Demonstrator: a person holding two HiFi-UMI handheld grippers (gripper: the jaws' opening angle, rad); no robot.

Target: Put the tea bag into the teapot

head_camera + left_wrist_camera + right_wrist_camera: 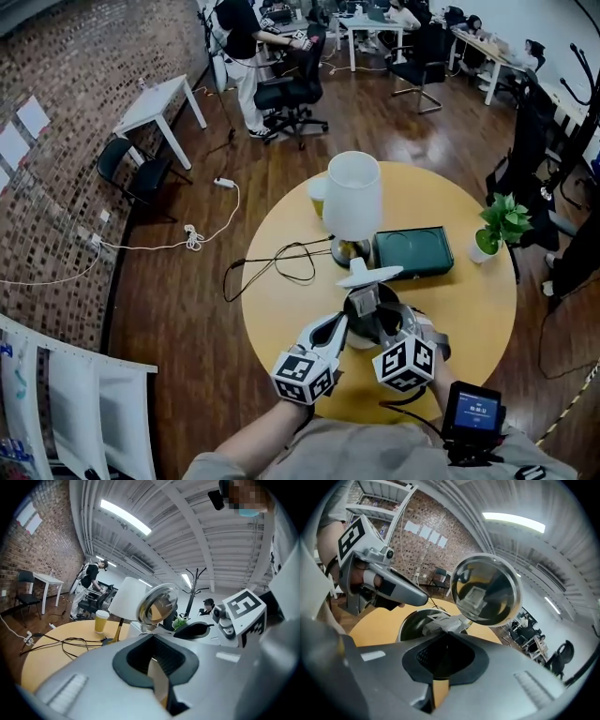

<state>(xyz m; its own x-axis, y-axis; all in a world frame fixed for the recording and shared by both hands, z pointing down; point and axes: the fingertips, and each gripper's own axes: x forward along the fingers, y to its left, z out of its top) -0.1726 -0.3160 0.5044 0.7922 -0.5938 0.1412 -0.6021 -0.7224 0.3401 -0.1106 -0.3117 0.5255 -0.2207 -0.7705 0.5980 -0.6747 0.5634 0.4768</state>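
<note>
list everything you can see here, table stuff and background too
table: 1, yellow, centre
lamp: 1, white, table middle
paper cup: 1, yellow, behind lamp
box: 1, dark green, right of lamp
potted plant: 1, green, table's right edge
cable: 1, black, left of lamp
teapot: 1, metal, table's near edge
lid: 1, shiny metal, tilted, off teapot
tea bag: 1, white, over teapot mouth
side table: 1, white, by brick wall
office chairs: several, black, background
left gripper: 1, grey, shut on lid
right gripper: 1, grey, shut on tea bag
</note>
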